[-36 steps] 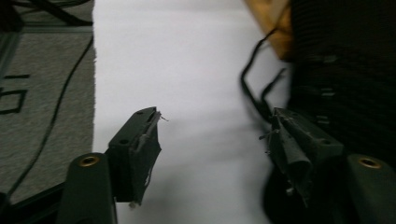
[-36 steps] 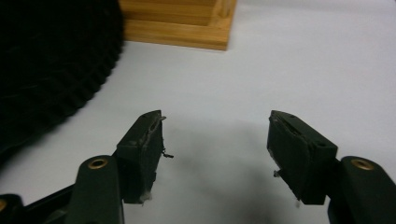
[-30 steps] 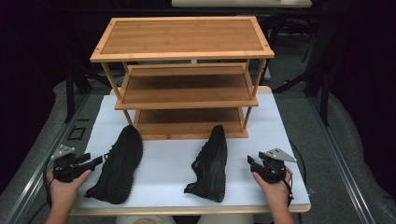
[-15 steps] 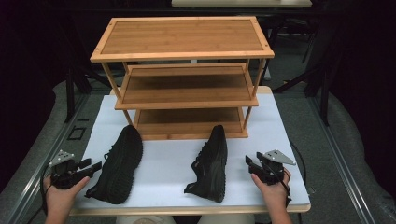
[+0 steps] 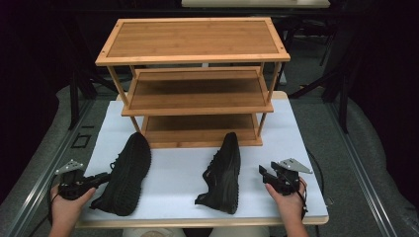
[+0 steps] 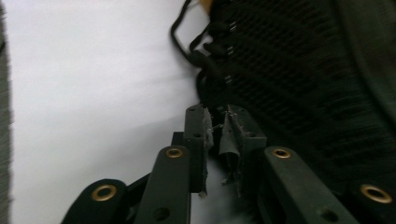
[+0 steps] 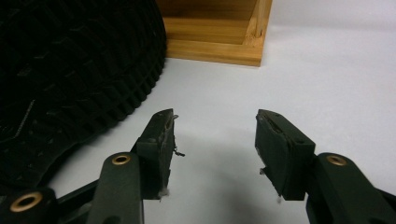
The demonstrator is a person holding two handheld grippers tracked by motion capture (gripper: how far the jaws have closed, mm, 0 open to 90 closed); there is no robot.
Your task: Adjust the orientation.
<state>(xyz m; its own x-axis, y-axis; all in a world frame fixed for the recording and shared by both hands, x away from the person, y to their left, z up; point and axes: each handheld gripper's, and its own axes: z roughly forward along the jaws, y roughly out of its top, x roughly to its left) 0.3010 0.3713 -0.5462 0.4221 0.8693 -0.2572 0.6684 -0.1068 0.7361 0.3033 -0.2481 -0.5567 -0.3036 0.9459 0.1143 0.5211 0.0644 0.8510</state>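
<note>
Three-tier bamboo shoe rack point(image 5: 197, 81) standing at the far side of the white table top point(image 5: 183, 175), all shelves bare

Two black mesh trainers lying in front of it: left black trainer point(image 5: 126, 173) resting on its side, toe toward the rack, heel near the front edge; right black trainer point(image 5: 223, 173) likewise on its side, well apart from the first

Left gripper point(image 5: 96, 179) low at the near-left corner, held in the left hand point(image 5: 66, 202), tips right at the heel end of the left trainer. Seen close in the left gripper view point(image 6: 217, 133): jaws drawn almost together, just a thin slit between the worn pads, black mesh and a loop of lace point(image 6: 189, 39) pressed up against the right-hand jaw; gripping any of the shoe or not, cannot tell

Right gripper point(image 5: 265, 174) at the near-right, in the right hand point(image 5: 289, 197), just beside the right trainer but apart from it. Right gripper view point(image 7: 212, 140): jaws spread wide, bare white table between them, ribbed black sole point(image 7: 74, 65) off to the left of the left-hand finger point(image 7: 159, 140), rack's bottom corner point(image 7: 233, 42) beyond
</note>
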